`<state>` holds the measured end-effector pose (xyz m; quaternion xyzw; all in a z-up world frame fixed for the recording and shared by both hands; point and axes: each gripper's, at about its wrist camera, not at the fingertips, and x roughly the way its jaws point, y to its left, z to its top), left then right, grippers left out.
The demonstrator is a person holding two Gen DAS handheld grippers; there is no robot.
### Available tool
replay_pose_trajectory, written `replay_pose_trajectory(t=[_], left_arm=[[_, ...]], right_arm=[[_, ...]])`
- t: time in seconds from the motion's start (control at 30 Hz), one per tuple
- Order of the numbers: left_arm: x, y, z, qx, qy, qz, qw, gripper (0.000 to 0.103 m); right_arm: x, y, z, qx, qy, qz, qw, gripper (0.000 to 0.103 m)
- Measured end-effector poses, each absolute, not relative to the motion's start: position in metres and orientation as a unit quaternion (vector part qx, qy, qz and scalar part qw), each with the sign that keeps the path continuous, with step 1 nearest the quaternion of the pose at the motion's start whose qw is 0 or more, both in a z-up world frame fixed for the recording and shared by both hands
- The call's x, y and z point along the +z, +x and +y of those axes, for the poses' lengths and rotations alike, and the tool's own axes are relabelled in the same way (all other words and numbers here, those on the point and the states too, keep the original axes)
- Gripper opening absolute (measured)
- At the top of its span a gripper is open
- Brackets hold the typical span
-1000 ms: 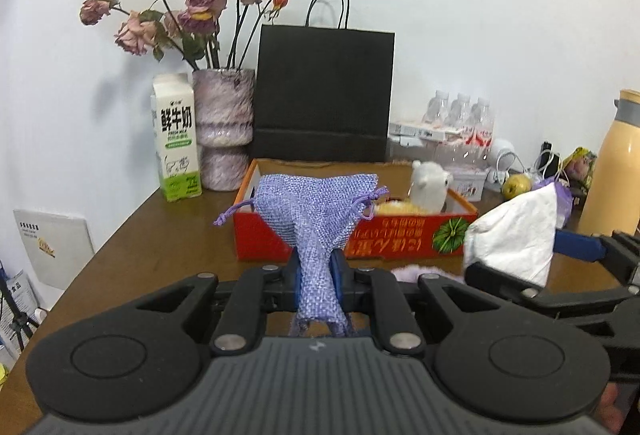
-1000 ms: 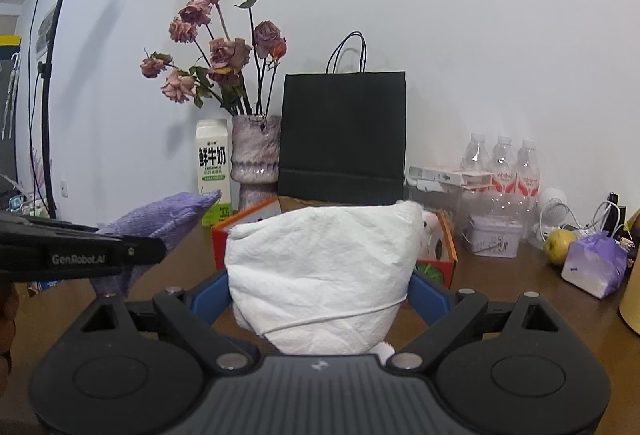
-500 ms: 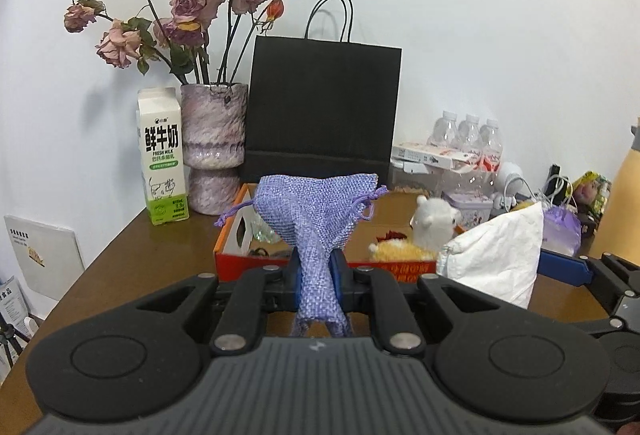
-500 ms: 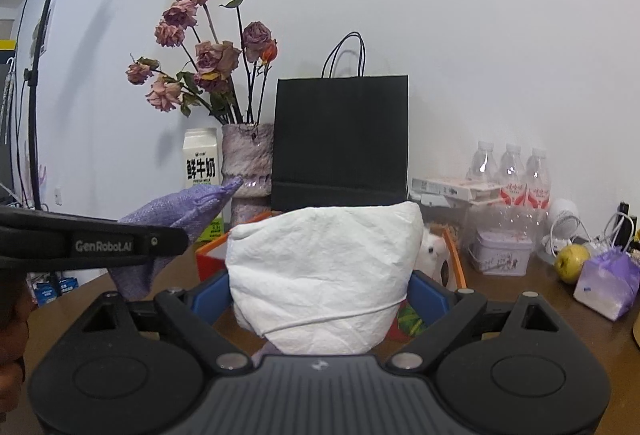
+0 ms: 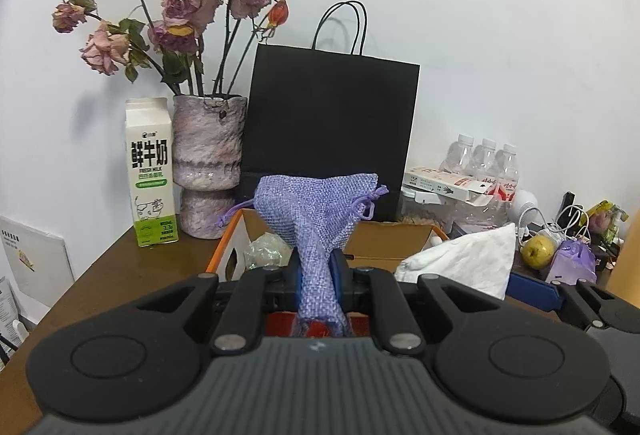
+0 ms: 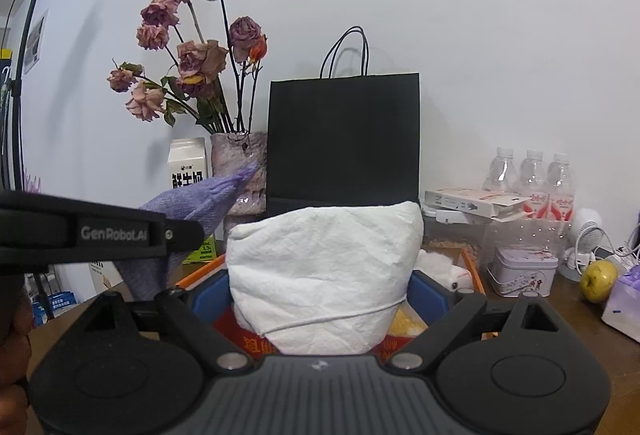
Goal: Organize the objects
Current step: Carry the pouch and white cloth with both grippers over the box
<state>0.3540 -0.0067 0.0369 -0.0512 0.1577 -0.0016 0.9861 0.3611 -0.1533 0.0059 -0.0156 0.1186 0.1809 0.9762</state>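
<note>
My left gripper [image 5: 318, 273] is shut on a purple drawstring pouch [image 5: 316, 211] and holds it over the near edge of the open red-and-orange cardboard box [image 5: 230, 235]. My right gripper [image 6: 322, 299] is shut on a white tissue pack [image 6: 326, 271] and holds it above the same box [image 6: 474, 271], to the right of the left gripper. The tissue pack also shows in the left wrist view [image 5: 464, 261], and the pouch in the right wrist view [image 6: 192, 211]. A white plush toy [image 6: 444, 267] and a crinkled clear wrapper [image 5: 264, 249] lie inside the box.
Behind the box stand a black paper bag [image 5: 330, 127], a vase of dried roses [image 5: 208, 163] and a milk carton [image 5: 150, 171]. To the right are water bottles [image 6: 528, 175], a small tin [image 6: 522, 271], a green apple [image 6: 598, 275] and a purple packet [image 5: 574, 261].
Both grippers have moved forward and up toward the box with their loads; the box now lies directly below them and its inside shows.
</note>
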Motion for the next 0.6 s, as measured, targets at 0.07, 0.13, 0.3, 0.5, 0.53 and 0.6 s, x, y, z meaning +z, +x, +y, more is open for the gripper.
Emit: replay_pose_trajectory(t=[0.07, 0.13, 0.3, 0.5, 0.53, 0.6], left_arm=[[0.035, 0.361, -0.007, -0.003, -0.049, 0.159, 0.986, 0.014], [0.034, 0.368, -0.007, -0.003, -0.049, 0.161, 0.986, 0.014], [0.033, 0.388, -0.005, -0.005, -0.048, 0.162, 0.986, 0.014], [0.028, 0.414, -0.001, -0.004, -0.042, 0.168, 0.985, 0.014], [0.027, 0.419, -0.001, -0.004, -0.040, 0.169, 0.985, 0.014], [0.026, 0.427, 0.001, -0.004, -0.039, 0.171, 0.985, 0.014]], right_arm=[[0.006, 0.367, -0.152, 0.181, -0.017, 0.118, 0.976, 0.093], [0.006, 0.374, -0.151, 0.183, -0.017, 0.119, 0.976, 0.093], [0.005, 0.391, -0.150, 0.183, -0.022, 0.121, 0.975, 0.093], [0.001, 0.418, -0.149, 0.185, -0.033, 0.119, 0.975, 0.093], [0.000, 0.422, -0.148, 0.184, -0.036, 0.119, 0.975, 0.093], [-0.001, 0.431, -0.147, 0.184, -0.040, 0.119, 0.975, 0.093]])
